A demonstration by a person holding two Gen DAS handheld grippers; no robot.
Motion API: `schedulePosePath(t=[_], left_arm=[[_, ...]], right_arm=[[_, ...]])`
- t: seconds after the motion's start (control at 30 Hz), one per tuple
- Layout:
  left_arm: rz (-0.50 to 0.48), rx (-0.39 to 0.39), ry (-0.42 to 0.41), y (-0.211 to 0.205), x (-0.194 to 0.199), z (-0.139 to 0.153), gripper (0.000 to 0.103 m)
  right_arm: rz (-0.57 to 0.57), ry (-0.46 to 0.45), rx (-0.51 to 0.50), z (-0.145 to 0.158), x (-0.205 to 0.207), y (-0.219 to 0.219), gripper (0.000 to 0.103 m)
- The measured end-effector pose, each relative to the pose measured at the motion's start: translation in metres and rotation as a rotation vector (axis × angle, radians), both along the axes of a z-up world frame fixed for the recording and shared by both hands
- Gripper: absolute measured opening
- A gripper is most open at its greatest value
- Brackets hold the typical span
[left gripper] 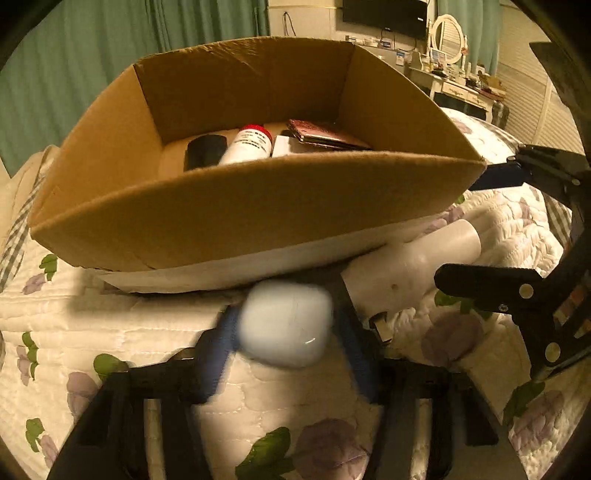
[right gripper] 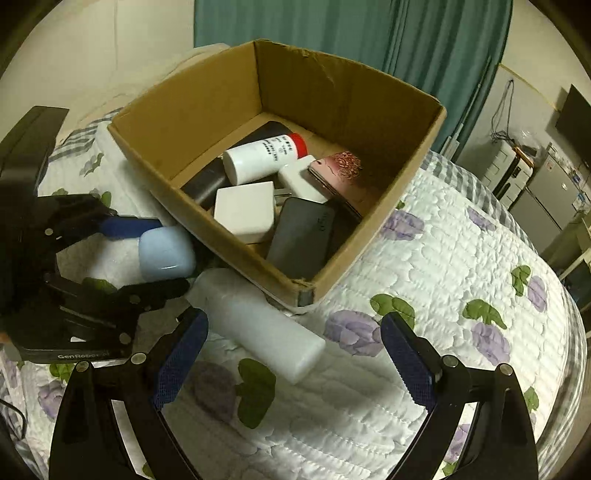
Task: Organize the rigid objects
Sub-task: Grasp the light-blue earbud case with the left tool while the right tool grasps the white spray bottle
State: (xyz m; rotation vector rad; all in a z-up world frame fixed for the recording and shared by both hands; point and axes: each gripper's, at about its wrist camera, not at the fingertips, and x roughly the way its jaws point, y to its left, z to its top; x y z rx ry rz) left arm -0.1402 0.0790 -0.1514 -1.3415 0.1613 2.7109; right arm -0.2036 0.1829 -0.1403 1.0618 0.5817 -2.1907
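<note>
A cardboard box [left gripper: 229, 210] stands on a quilted bed; it also shows in the right wrist view [right gripper: 384, 122]. Inside lie a white bottle with a red cap [right gripper: 264, 157], white chargers [right gripper: 245, 212], a dark power bank [right gripper: 303, 236] and a pink phone [right gripper: 340, 173]. My left gripper [left gripper: 286, 328] is shut on a pale blue rounded case [left gripper: 284, 323], just in front of the box; the case also shows in the right wrist view [right gripper: 166, 253]. My right gripper [right gripper: 293, 354] is open above a white bottle [right gripper: 266, 325] lying beside the box.
The flowered quilt [right gripper: 443, 277] spreads to the right of the box. Green curtains [left gripper: 92, 55] hang behind. A dresser with a mirror [left gripper: 448, 37] and a wall television [left gripper: 384, 14] stand far right.
</note>
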Motion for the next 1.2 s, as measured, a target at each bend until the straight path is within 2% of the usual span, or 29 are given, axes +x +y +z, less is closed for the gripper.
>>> schedulePosePath(t=[0.2,0.4,0.5,0.53,0.57,0.7,0.77,0.87,0.93,0.97,1.0,1.1,1.2], left_arm=[[0.006,-0.025,0.033,-0.002,0.020,0.015,0.052],[0.082,-0.013,0.050,-0.016,0.052,0.030,0.052],[0.111,-0.015,0.062,-0.021,0.054,0.032,0.052],[0.118,-0.021,0.063,-0.021,0.054,0.031,0.052],[0.126,-0.022,0.061,-0.024,0.054,0.030,0.052],[0.145,-0.006,0.064,-0.032,0.056,0.035,0.052],[0.156,0.003,0.070,-0.036,0.056,0.037,0.052],[0.166,0.010,0.079,-0.043,0.055,0.039,0.052],[0.173,0.020,0.081,-0.047,0.055,0.039,0.052],[0.175,0.026,0.080,-0.048,0.055,0.039,0.052],[0.176,0.033,0.080,-0.050,0.055,0.039,0.052],[0.180,0.046,0.078,-0.054,0.053,0.037,0.052],[0.183,0.059,0.073,-0.058,0.052,0.035,0.052]], right_arm=[[0.030,0.001,0.024,-0.003,0.005,-0.007,0.095],[0.058,-0.021,0.056,-0.014,0.001,-0.021,0.095],[0.051,-0.059,0.084,-0.024,-0.002,-0.027,0.093],[0.049,-0.073,0.101,-0.029,-0.003,-0.028,0.089],[0.054,-0.096,0.122,-0.034,-0.002,-0.030,0.077],[0.064,-0.119,0.162,-0.033,0.017,-0.031,0.052],[0.063,-0.166,0.162,-0.030,0.031,-0.033,0.045],[0.080,-0.204,0.157,-0.026,0.051,-0.041,0.045],[0.045,-0.204,0.136,-0.024,0.049,-0.048,0.047],[0.014,-0.206,0.129,-0.025,0.044,-0.051,0.057],[-0.020,-0.210,0.115,-0.025,0.038,-0.054,0.062],[-0.105,-0.249,0.054,-0.028,0.019,-0.058,0.062],[-0.156,-0.241,0.036,-0.030,0.009,-0.061,0.062]])
